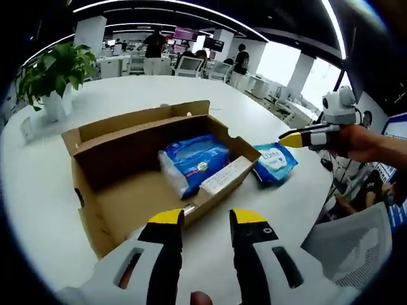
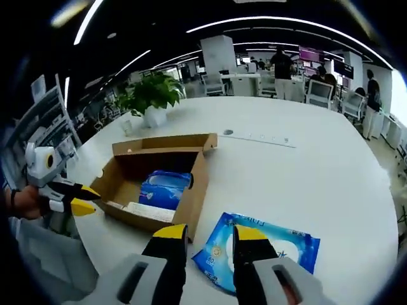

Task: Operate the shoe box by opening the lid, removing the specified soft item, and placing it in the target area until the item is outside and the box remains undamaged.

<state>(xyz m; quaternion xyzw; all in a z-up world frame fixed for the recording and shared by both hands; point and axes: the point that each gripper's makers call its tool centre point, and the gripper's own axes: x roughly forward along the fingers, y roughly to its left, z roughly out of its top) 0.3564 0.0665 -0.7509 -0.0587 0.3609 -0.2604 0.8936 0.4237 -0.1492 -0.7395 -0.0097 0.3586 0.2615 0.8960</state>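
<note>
The brown cardboard shoe box lies open on the white table, its lid folded back on the far side. Inside it are a blue soft pack and a white flat item. A second blue wipes pack lies flat on the table just outside the box's right wall. My left gripper is open in front of the box's near wall, holding nothing. My right gripper stands open just above the outside wipes pack. The box with its blue pack sits to its left.
A potted plant stands at the table's far left. A grey mesh chair is at the table's right edge. Desks, chairs and several people fill the office behind. The table stretches bare to the right of the box.
</note>
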